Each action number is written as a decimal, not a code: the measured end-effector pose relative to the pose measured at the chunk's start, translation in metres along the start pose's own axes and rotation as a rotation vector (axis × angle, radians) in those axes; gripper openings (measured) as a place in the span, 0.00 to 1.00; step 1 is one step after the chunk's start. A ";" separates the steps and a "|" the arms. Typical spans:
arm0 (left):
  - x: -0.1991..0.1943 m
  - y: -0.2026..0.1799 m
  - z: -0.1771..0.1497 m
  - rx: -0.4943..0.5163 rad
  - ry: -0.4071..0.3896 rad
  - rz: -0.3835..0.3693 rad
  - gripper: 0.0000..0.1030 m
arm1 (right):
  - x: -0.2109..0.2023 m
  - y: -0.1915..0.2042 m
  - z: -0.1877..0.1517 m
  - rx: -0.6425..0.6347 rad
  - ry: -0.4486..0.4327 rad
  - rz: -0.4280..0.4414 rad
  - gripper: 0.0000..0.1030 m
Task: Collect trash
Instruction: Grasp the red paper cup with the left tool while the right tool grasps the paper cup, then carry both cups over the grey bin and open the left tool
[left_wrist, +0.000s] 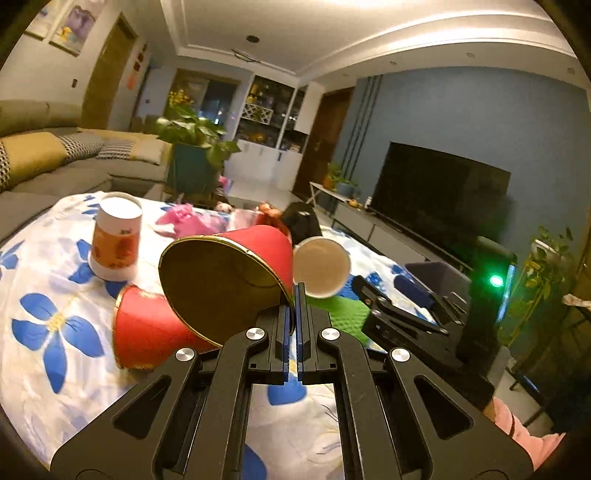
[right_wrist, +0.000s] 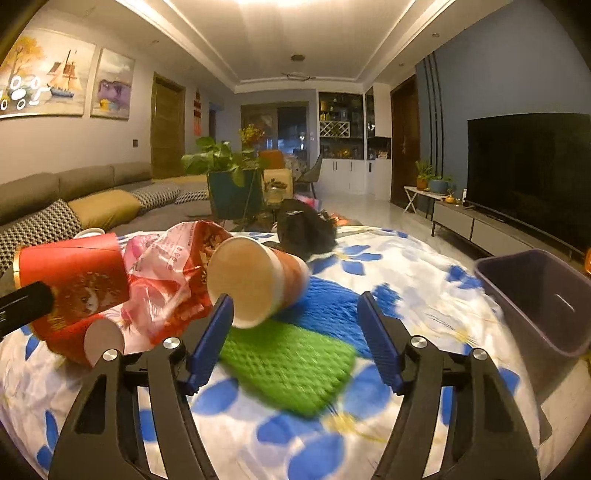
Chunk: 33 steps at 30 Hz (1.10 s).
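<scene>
- Step in hand, as judged: gathering of cups under way; one red cup (left_wrist: 229, 280) already lifted off the table by the left gripper (left_wrist: 294, 295), a second pick being lined up by the right gripper (right_wrist: 295, 314).
- Left jaws: pressed together on the gold rim of the red cup, at the cup's 5 o'clock edge; cup tilted, mouth toward the camera, clear of the flowered tablecloth (left_wrist: 51, 325).
- Right jaws: wide apart, nothing between them; left pad (right_wrist: 214, 332) just beside, possibly touching, the rim of the toppled paper cup (right_wrist: 255, 280) — contact cannot be confirmed through blur.
- Toppled paper cup: on its side at 11 o'clock from the right gripper, lying partly on the blue mat (right_wrist: 325, 299) and just above the green mat (right_wrist: 291, 362).
- Other trash noted: second red cup (left_wrist: 147, 332) on its side at 8 o'clock of the held one; upright printed cup (left_wrist: 116, 236) at 10 o'clock; pink plastic bag (right_wrist: 166, 266) between the cups.
- Bin (right_wrist: 543, 299): at 3 o'clock in the right view, open, near the table edge.
- Next move, as judged: swing of the held cup rightward over the bin before release; right jaws to straddle the paper cup's wall or rim squarely, since a round cup on its side may roll.
</scene>
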<state>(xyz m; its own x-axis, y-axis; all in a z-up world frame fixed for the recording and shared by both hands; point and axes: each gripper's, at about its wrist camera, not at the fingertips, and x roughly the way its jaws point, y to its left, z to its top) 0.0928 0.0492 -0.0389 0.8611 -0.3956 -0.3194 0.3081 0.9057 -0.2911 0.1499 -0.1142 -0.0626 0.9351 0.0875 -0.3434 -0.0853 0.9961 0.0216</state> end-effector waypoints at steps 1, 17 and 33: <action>-0.001 0.002 0.002 -0.003 -0.004 0.001 0.01 | 0.005 0.002 0.003 -0.004 0.006 -0.001 0.58; 0.006 0.004 0.012 -0.001 -0.005 0.020 0.02 | 0.021 -0.009 0.014 0.024 0.056 -0.065 0.04; 0.019 -0.061 0.024 0.108 -0.006 -0.081 0.02 | -0.076 -0.078 0.031 0.110 -0.111 -0.156 0.04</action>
<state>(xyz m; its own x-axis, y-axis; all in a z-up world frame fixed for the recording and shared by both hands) 0.0999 -0.0096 -0.0054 0.8339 -0.4673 -0.2936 0.4180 0.8822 -0.2167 0.0963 -0.1986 -0.0087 0.9667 -0.0731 -0.2452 0.0954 0.9922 0.0805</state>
